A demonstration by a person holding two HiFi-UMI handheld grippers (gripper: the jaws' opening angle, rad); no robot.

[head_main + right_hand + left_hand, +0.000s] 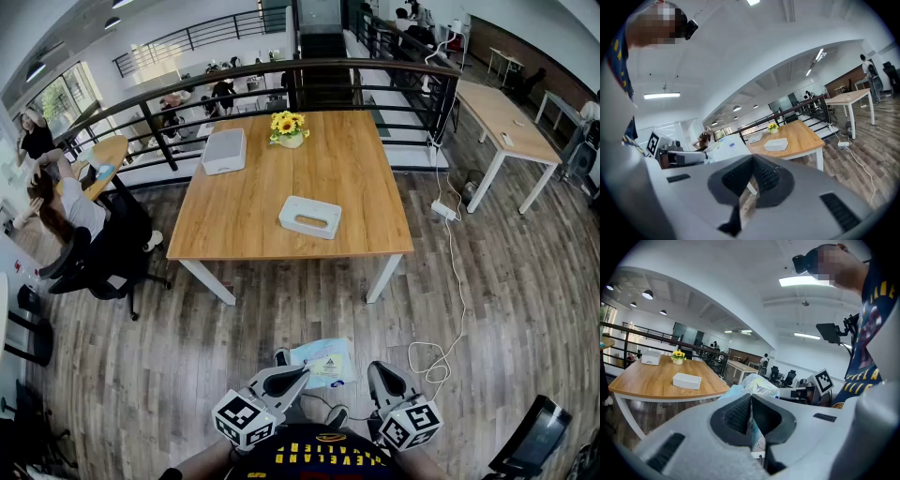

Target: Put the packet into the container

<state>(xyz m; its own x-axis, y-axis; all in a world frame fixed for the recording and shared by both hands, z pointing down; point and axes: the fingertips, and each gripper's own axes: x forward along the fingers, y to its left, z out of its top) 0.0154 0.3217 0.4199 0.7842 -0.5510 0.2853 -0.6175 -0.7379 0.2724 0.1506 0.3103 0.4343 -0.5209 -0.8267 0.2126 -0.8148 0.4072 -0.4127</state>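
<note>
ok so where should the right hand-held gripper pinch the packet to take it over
The packet's free right edge, coming in from the right side. It is thin and lies roughly flat, so an edge pinch suits it. The left hand-held gripper clamps its left edge, which leaves the right side bare.

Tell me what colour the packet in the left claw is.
It's a pale blue and white plastic packet, clearest in the head view.
</note>
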